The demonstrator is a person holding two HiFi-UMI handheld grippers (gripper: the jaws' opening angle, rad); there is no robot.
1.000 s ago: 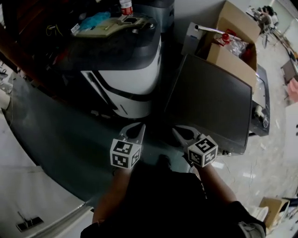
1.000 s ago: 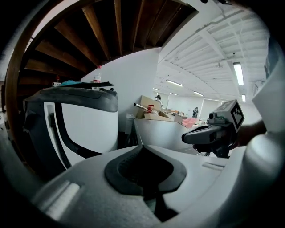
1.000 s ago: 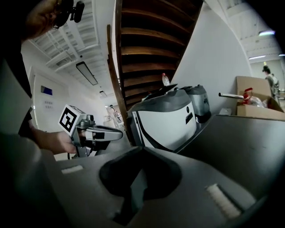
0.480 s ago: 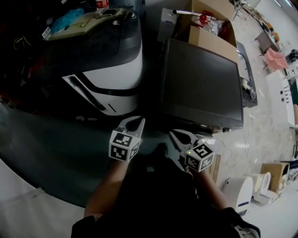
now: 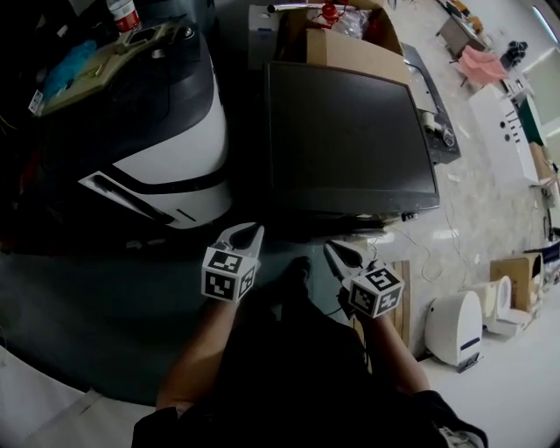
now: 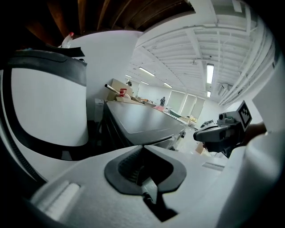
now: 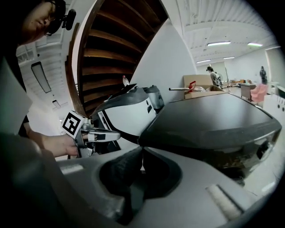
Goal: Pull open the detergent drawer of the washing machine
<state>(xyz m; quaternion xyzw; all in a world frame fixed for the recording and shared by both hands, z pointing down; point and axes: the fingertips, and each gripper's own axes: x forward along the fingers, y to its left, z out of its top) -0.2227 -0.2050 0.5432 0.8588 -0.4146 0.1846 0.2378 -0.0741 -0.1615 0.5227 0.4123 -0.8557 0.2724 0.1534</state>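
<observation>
Matt dark machine top (image 5: 350,131) (smooth plastic); glossy white shell (image 5: 188,149); cardboard box (image 5: 350,52).

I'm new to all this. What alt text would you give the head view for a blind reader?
Seen from above, a person holds the left gripper and right gripper, both shut and empty, short of a white-and-black appliance beside a dark flat-topped machine. A cardboard box sits behind it.

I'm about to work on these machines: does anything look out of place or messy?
Only clutter: the white-and-black machine carries a red-and-white bottle, a blue cloth-like item and a tan board lying askew on its top. An open cardboard box stands behind the dark-lidded machine. No spill or damage shows.
</observation>
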